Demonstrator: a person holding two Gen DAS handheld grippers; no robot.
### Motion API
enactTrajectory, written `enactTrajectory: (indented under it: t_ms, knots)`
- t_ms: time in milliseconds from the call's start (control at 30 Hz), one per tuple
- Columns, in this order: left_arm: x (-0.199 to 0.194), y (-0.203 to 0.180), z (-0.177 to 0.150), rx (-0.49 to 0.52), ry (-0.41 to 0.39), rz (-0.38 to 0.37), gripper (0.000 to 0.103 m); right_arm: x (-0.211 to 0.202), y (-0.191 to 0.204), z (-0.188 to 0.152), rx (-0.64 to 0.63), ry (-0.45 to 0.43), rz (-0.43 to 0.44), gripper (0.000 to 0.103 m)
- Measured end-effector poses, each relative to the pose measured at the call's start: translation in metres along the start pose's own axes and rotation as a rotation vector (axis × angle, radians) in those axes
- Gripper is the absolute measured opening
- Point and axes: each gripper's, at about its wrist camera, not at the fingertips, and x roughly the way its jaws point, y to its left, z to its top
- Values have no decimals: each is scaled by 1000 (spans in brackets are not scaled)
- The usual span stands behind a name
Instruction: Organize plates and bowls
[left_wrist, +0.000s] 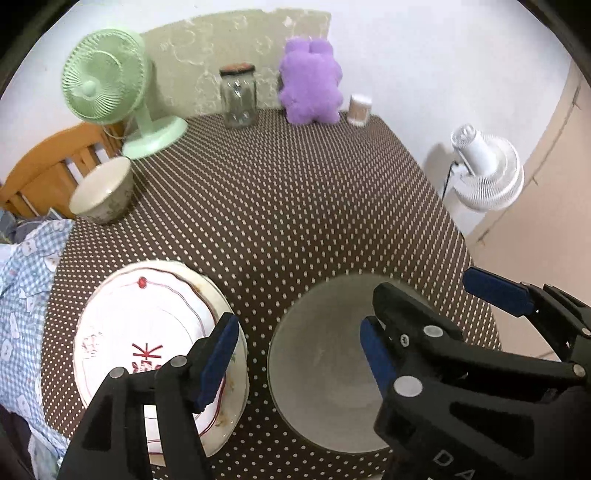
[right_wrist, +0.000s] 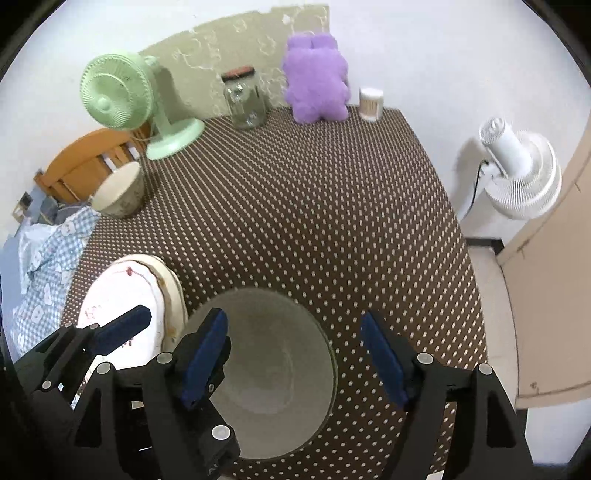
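Both claws open and empty above the dishes at the table's near edge.

At the left edge stands a cream bowl (left_wrist: 101, 194), apart from the rest. Near the near-left corner lies a stack of white plates (left_wrist: 147, 332) with red markings, the top one sitting off-centre. The left claw (left_wrist: 295, 358) hangs over the gap between that stack and the grey bowl (right_wrist: 273, 373), jaws apart, holding nothing. The grey bowl sits at the near edge, upright; the right claw (right_wrist: 295, 362) straddles it, pads clear of the rim. Judged: all pieces are rigid, glazed, slippery and breakable, and the stack is heavy. Take bowls by pinching the rim wall; take plates at the rim edge.
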Motion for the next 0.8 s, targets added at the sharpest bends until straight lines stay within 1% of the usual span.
enactTrajectory:
  t_ms: [67,233,400,600,700,800]
  knots:
    - [-7,1,2,-21,-20,15,71,-8,0,4,-17,-18,11,78]
    - [-18,12,5,-96,-35,54,73,-20,5,14,-43,-32,55,79]
    - [-28,25,8,-114,-52,81,73,-24,19,22,-73,-40,66,82]
    - [-33,54,18,-130,-67,60,73,-24,45,34,-80,-49,66,82]
    - [-36,69,24,-103,-67,44,73,-22,58,41,-47,-52,37,82]
    - [-38,85,30,-79,-70,42,74,-19,72,47,-28,-64,30,82]
